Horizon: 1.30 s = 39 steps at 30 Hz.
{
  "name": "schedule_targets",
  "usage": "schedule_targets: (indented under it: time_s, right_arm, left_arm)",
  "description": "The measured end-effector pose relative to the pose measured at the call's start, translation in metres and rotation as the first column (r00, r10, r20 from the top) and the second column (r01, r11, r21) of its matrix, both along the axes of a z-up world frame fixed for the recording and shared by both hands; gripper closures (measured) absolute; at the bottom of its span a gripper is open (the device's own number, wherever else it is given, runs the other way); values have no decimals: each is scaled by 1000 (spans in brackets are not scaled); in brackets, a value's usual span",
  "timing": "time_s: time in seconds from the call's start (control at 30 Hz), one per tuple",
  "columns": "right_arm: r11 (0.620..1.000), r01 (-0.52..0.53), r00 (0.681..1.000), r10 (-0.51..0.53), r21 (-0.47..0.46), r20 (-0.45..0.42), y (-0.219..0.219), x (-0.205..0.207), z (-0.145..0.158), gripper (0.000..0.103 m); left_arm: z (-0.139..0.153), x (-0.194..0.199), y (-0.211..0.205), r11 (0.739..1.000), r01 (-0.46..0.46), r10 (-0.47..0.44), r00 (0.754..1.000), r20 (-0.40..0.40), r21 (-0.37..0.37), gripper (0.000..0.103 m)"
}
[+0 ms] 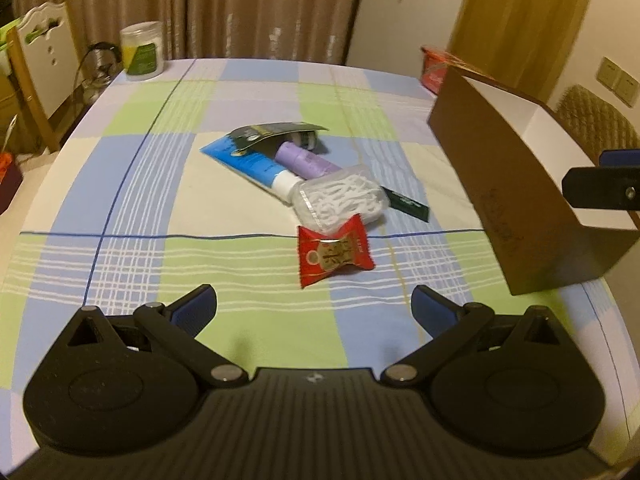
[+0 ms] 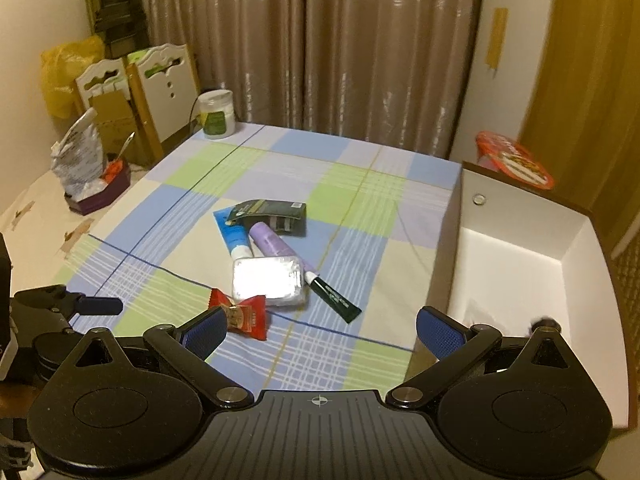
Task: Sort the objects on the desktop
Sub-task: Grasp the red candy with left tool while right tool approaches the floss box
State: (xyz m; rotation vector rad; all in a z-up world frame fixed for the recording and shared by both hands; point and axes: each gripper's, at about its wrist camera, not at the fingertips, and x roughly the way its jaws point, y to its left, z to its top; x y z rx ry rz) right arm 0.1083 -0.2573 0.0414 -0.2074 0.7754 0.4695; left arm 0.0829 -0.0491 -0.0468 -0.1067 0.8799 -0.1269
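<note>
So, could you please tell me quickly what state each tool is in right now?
Left tool: open, holding nothing.
Right tool: open, holding nothing.

Left gripper point(image 1: 314, 306): jaws spread wide, nothing between blue pads, hovering above near edge of table. Right gripper point(image 2: 320, 330): jaws spread wide, nothing held, hovering above near right corner. Both level, pointing toward far edge.

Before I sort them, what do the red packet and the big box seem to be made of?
Red packet: probably glossy plastic or foil film, given its crimped ends and shine. Box: likely cardboard, brown matte outside, white inside, with thin, stiff, straight walls.
</note>
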Motion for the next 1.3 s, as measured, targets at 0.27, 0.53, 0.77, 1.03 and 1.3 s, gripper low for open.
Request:
schedule_targets:
  time_s: [0.27,0.53,0.77,1.03,1.3]
  right_arm:
    - [999,-53,999,53,-3,-12,4,31,-10,0]
    - [998,-65,998,65,-21,-24,15,61,-26,0]
    - [997,-79,996,79,-11,-33,26,91,-28,0]
    - [997,-74,997,74,-12,-36,27,111,-32,0]
    - [997,-73,996,72,-16,-52,27,115,-39,0]
  left_arm:
    - [-14,12,-4,996,-92,93,995,-20,19,1]
    - [-38,32,-16,989,-140,140,990,8,36,1]
    - [-54,57,-38,992,-119,119,993,13,43,8]
    - [-69,78,-53,988,-122,123,992,-4,97,24]
    - [-65,78,-48,989,-103,102,995,7,103,56]
